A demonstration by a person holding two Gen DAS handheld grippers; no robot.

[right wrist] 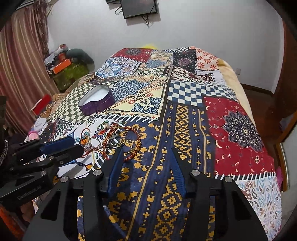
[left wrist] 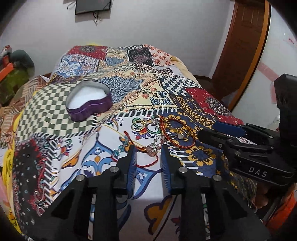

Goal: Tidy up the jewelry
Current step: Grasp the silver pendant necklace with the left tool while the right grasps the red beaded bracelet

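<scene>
A purple heart-shaped tin (left wrist: 89,101) with a white lining stands open on the patterned bedspread; it also shows in the right wrist view (right wrist: 96,103). A pile of jewelry lies nearer: a red braided bracelet (left wrist: 178,145) around gold rings (left wrist: 181,133), a silver pendant (left wrist: 152,149) and a red cord with teal beads (left wrist: 118,151). My left gripper (left wrist: 148,148) is open, its fingertips on either side of the silver pendant. My right gripper (right wrist: 146,150) is open, its left finger beside the red bracelet (right wrist: 133,146).
The patchwork bedspread (right wrist: 185,115) covers the whole bed. A striped curtain (right wrist: 16,55) and cluttered boxes (right wrist: 61,64) stand at the left. A wall screen (right wrist: 139,7) hangs behind. A wooden door (left wrist: 239,46) is at the right.
</scene>
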